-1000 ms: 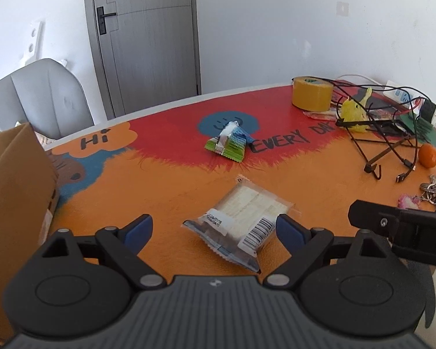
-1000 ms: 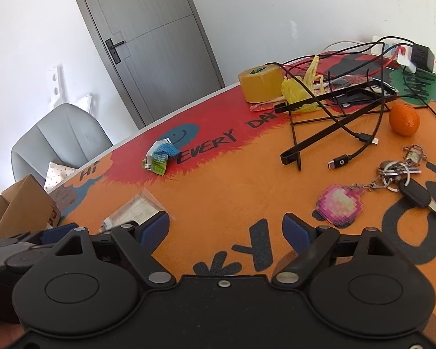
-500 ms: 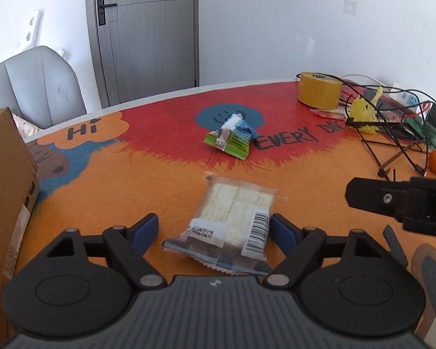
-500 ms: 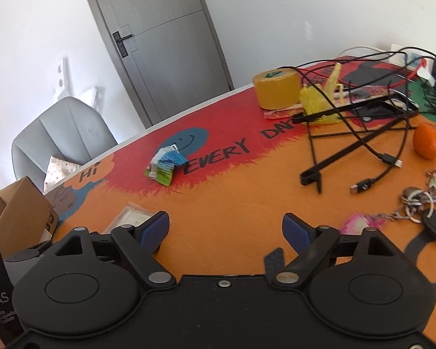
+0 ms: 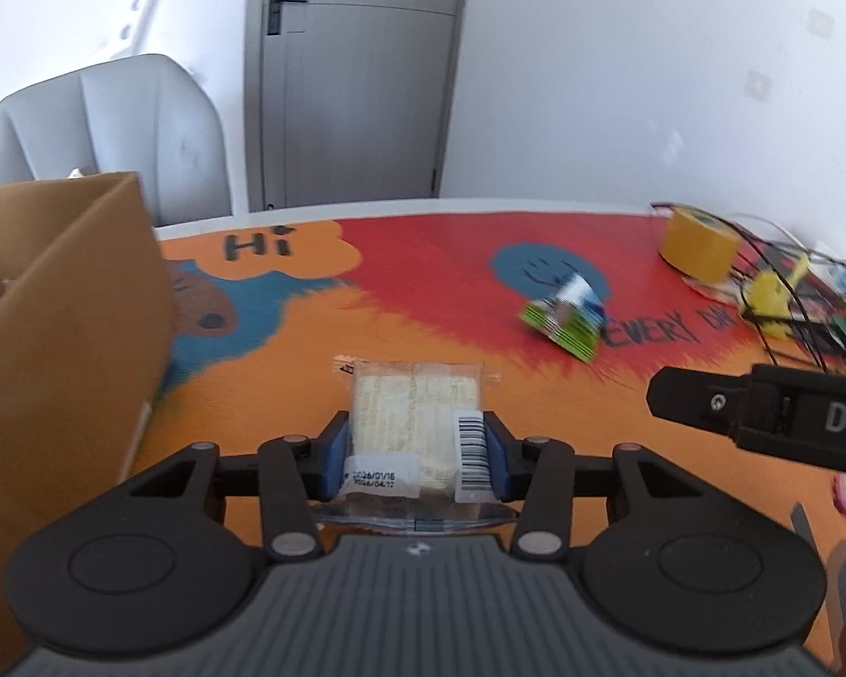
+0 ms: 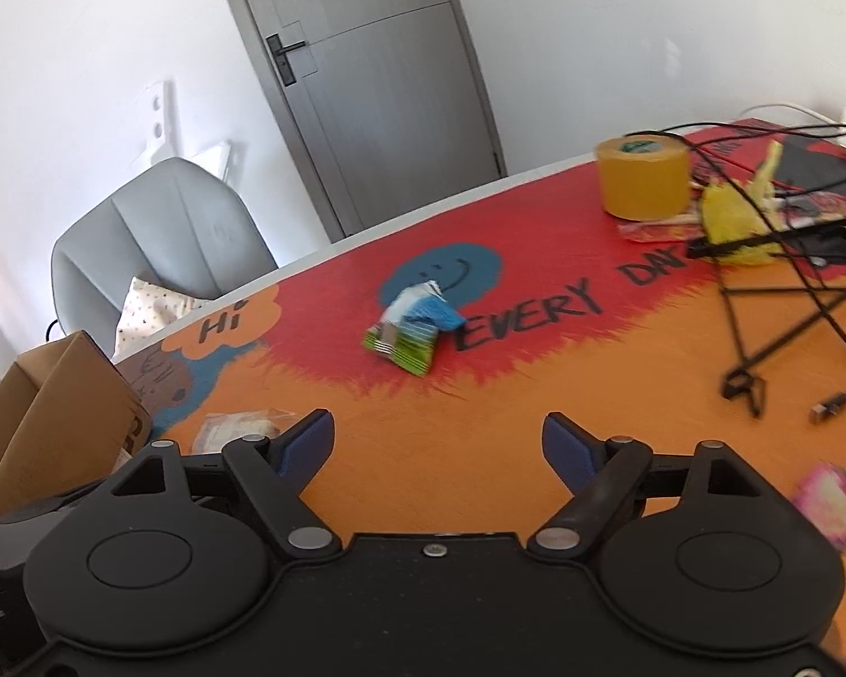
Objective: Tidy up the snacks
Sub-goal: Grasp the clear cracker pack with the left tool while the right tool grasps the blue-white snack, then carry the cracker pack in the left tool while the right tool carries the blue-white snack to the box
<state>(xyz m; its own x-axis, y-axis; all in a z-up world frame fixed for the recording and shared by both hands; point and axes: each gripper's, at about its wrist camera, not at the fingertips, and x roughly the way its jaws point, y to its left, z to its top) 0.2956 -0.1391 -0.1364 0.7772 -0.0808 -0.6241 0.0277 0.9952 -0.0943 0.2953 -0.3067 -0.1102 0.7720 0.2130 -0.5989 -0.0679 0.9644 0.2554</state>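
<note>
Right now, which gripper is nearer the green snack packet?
Neither clearly. The green snack packet lies ahead of the open right gripper; the left gripper, shut on the clear cracker packet, sits left of it.

Your left wrist view looks low and close across the table (image 5: 434,293) toward the grey door (image 5: 355,90); your right wrist view sits higher, facing that door (image 6: 378,96) too, and both share the green snack packet (image 5: 564,324) (image 6: 409,333) before it

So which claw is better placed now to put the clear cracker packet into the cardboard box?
Left. The left claw is shut on the cracker packet, beside the cardboard box. The right claw is open and holds nothing.
</note>
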